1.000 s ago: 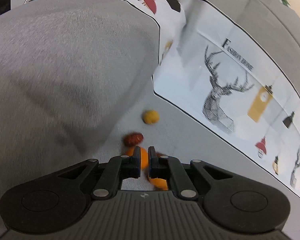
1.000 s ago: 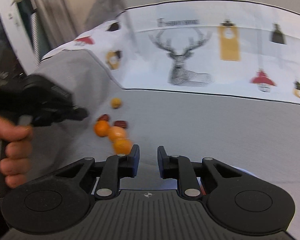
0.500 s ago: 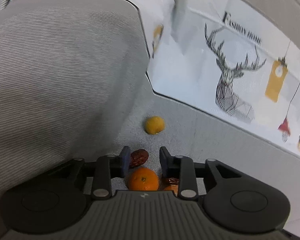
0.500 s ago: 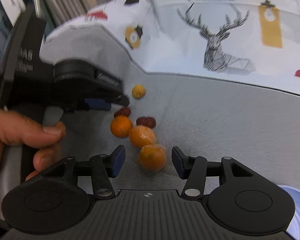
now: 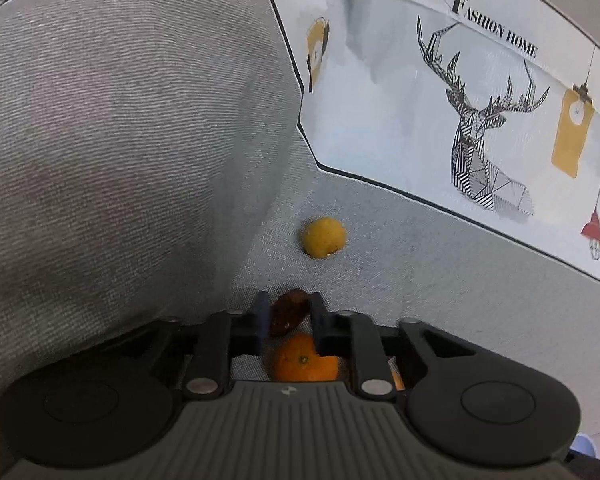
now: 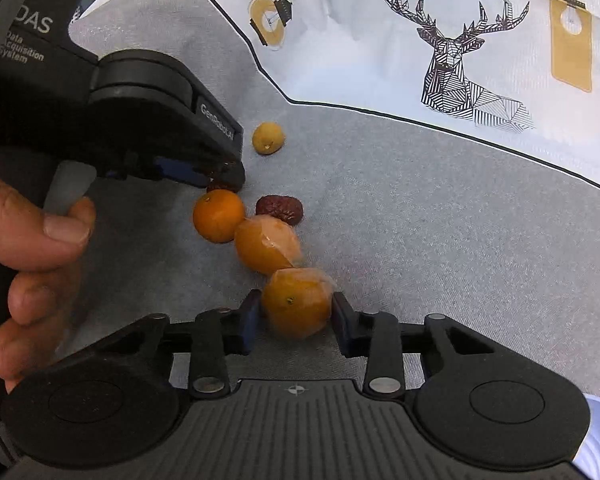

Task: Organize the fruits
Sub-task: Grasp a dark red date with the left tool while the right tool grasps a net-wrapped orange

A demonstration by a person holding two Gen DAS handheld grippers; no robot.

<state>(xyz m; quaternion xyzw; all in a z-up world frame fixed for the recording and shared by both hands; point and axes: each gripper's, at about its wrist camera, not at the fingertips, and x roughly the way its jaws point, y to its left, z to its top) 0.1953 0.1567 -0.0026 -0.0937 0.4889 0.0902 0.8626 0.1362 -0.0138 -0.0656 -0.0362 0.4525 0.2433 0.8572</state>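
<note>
Several fruits lie on a grey sofa seat. My left gripper [image 5: 288, 314] has its fingers closed around a dark red date [image 5: 289, 312], with a bare orange [image 5: 304, 360] just below it. A small yellow fruit [image 5: 324, 237] lies farther ahead. In the right wrist view my right gripper [image 6: 294, 312] has its fingers against both sides of a plastic-wrapped orange [image 6: 298, 302]. Beyond it lie a second wrapped orange [image 6: 266, 245], the bare orange [image 6: 219, 216], another date [image 6: 280, 209] and the yellow fruit [image 6: 267, 138]. The left gripper [image 6: 224, 176] shows there at the left.
The grey sofa armrest [image 5: 120, 140] rises on the left. A white cushion cover with a deer print [image 6: 460, 60] lines the back. A pale blue rim [image 6: 596, 440] shows at the bottom right corner.
Both grippers moved forward and down to the fruits. The left jaws opened, then closed on the date. The right jaws opened wide, then closed on the nearest wrapped orange.
</note>
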